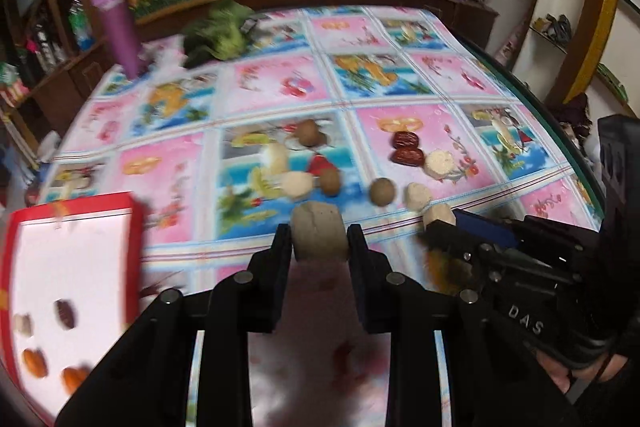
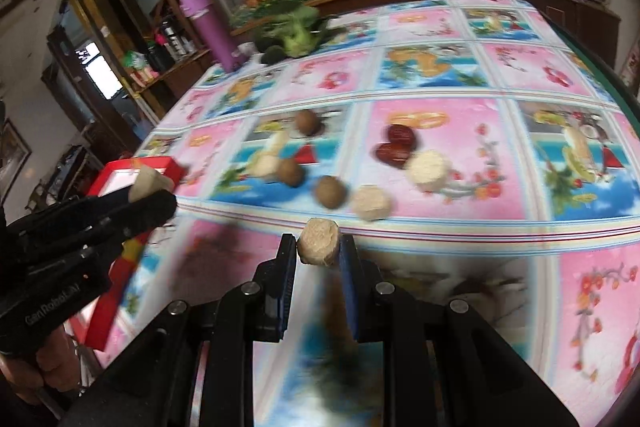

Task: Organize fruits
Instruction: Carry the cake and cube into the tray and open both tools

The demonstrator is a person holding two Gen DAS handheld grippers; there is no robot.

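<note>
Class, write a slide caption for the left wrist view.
Left tongs grip a pale chunk above the fruit-strewn tablecloth.

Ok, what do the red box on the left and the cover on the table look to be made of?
The red box looks like cardboard or thin plastic: flat thin red walls, a plain matte white floor. The blur leaves it open. The table cover looks like glossy printed vinyl or oilcloth: it lies flat and smooth, with repeating fruit and flower panels and a faint sheen.
</note>
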